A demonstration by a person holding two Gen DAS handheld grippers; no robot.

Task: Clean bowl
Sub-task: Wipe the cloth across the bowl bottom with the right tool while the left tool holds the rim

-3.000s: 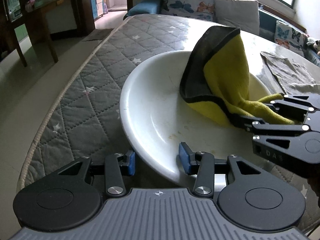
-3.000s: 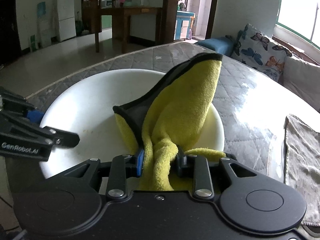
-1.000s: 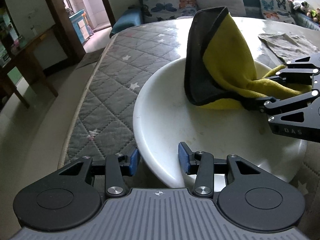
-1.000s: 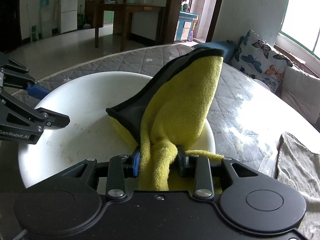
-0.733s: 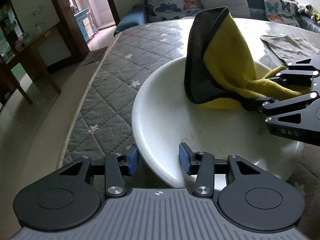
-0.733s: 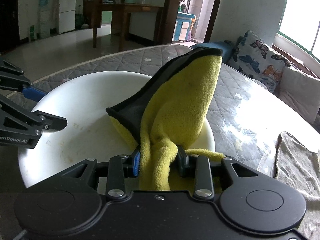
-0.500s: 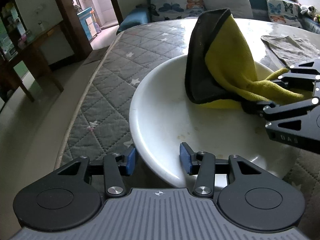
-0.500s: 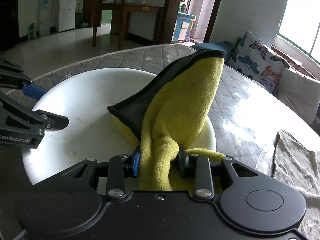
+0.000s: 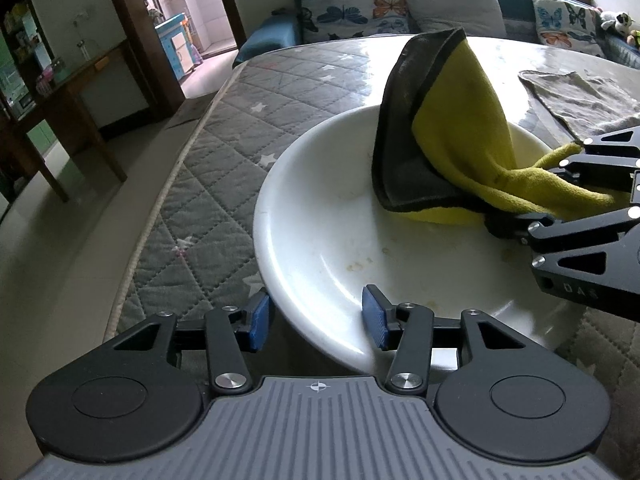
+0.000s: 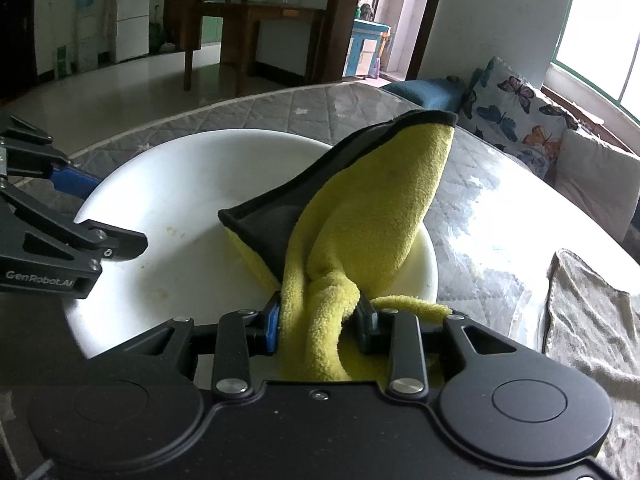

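Note:
A wide white bowl (image 9: 320, 208) sits on the quilted table, with brownish specks (image 9: 354, 266) on its inside. My left gripper (image 9: 316, 320) is shut on the bowl's near rim, one blue pad outside the wall and one inside. My right gripper (image 10: 320, 316) is shut on a bunched yellow cloth with a dark grey backing (image 10: 372, 216). The cloth stands up in a peak and rests on the far inner side of the bowl (image 10: 180, 184). In the left wrist view the right gripper (image 9: 536, 192) reaches in from the right with the cloth (image 9: 460, 120). The left gripper (image 10: 116, 212) shows at the left of the right wrist view.
A crumpled grey rag (image 9: 580, 96) lies on the glossy table top to the right of the bowl, also seen as the grey rag (image 10: 592, 320). The table's quilted cover (image 9: 224, 184) ends in a curved edge on the left. A sofa with butterfly cushions (image 9: 352, 4) stands behind.
The left gripper and the bowl have swung together against the table, the rim staying between the fingers. The cloth has shifted slightly across the bowl's inside. Both grips are unchanged.

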